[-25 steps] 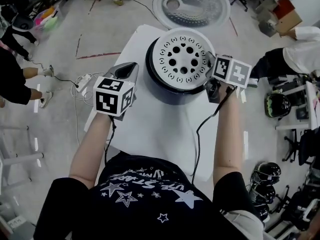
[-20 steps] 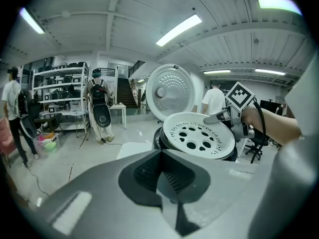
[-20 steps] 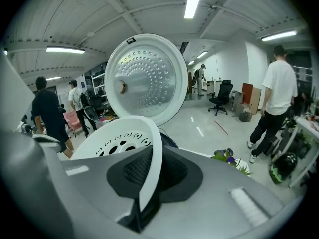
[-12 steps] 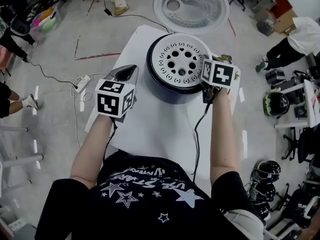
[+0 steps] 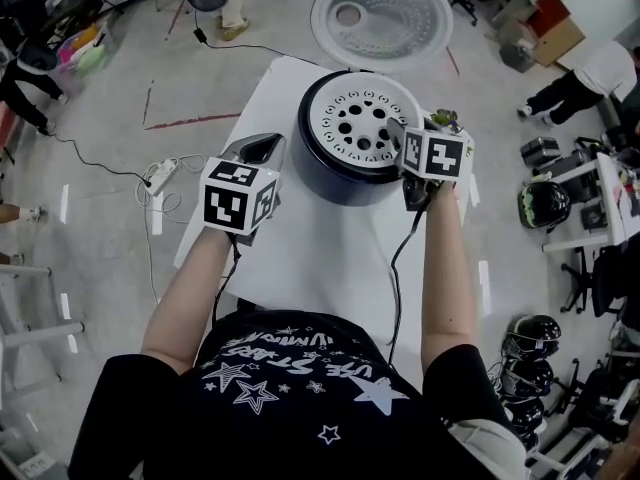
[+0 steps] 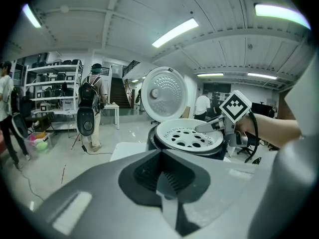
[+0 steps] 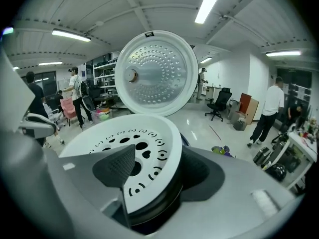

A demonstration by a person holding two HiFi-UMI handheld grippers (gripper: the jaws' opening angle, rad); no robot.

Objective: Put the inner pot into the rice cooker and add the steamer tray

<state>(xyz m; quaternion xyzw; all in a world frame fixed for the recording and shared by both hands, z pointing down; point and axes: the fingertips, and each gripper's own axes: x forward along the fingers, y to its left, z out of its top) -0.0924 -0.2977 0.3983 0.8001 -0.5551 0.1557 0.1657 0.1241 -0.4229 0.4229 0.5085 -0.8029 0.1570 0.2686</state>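
Steamer tray point(image 5: 362, 125) sits in the top of the rice cooker point(image 5: 340, 183), which stands with its lid point(image 5: 380, 18) open at the far end of the desk point(image 5: 300, 258). The right tongs point(image 7: 157, 171) have just been opening and stand released, straddling the tray's rim and the cooker's wall. The left tongs point(image 6: 162, 178) are clenched on nothing, left of the cooker.
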